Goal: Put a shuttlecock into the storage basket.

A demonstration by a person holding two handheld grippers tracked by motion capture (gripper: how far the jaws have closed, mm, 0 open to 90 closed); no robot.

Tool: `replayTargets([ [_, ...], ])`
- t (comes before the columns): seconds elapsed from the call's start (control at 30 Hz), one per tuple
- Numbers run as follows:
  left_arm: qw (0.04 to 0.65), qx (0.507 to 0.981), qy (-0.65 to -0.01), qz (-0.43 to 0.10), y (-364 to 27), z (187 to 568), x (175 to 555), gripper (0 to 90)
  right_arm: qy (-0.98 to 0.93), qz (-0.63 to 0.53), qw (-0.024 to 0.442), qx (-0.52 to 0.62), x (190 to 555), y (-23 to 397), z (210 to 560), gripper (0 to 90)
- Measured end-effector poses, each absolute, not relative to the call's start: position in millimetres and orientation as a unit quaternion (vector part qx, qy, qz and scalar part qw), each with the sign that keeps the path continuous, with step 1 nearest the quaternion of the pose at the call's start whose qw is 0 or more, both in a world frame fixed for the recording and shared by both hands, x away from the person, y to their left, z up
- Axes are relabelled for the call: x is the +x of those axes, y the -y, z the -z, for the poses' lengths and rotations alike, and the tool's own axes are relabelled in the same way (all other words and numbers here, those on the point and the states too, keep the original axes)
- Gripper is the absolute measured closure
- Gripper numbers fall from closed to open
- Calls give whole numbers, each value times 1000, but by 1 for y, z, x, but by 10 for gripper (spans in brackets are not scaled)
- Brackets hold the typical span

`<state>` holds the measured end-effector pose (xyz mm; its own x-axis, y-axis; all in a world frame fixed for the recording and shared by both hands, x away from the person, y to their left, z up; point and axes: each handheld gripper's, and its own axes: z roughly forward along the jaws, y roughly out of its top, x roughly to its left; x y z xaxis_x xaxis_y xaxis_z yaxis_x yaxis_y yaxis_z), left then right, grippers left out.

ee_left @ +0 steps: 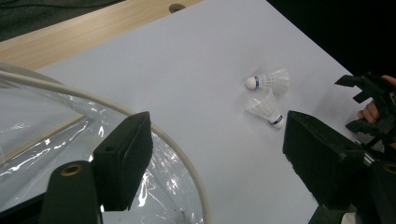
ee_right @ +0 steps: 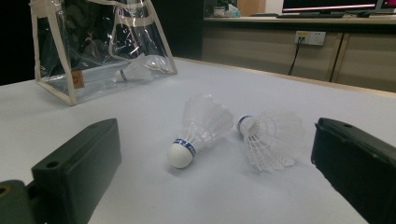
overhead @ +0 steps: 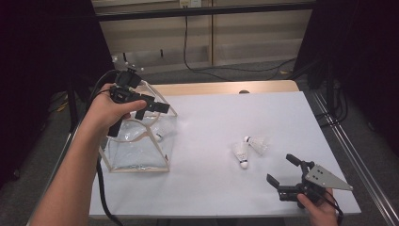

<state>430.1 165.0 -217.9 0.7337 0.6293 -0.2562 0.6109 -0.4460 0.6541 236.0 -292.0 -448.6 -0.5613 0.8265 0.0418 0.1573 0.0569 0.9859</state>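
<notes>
Now the white tabletop [overhead: 211,188] carries a clear bag [overhead: 139,146] near its left edge, with one shuttlecock [ee_right: 135,71] already lying inside on the bag's floor, and that soft bag is the first worry: it stands on thin walls, so a nudge from the left claw [overhead: 155,107] hovering over its mouth could fold or tip it. That claw is spread wide with nothing between its pads. Over by the near right corner, the right claw [overhead: 282,172] sits low, also spread and empty, aimed at two loose shuttlecocks lying just beside each other between the middle and the right edge. The nearer shuttlecock [ee_right: 198,128] lies on its side, long axis running toward the near edge, cork end toward the person, feather skirt away. The farther shuttlecock [ee_right: 268,137] lies crosswise, cork toward the bag side, skirt flaring toward the right edge. They're so close that closing on one could knock the other rolling, and a hard squeeze on the skirt could crush feathers.
</notes>
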Motion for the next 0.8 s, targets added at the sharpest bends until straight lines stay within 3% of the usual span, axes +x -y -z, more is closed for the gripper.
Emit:
replayTargets([
  [0.8, 373, 867, -330, 5, -141, 228, 421, 225, -668, -579, 288, 369, 236, 292, 449, 14],
])
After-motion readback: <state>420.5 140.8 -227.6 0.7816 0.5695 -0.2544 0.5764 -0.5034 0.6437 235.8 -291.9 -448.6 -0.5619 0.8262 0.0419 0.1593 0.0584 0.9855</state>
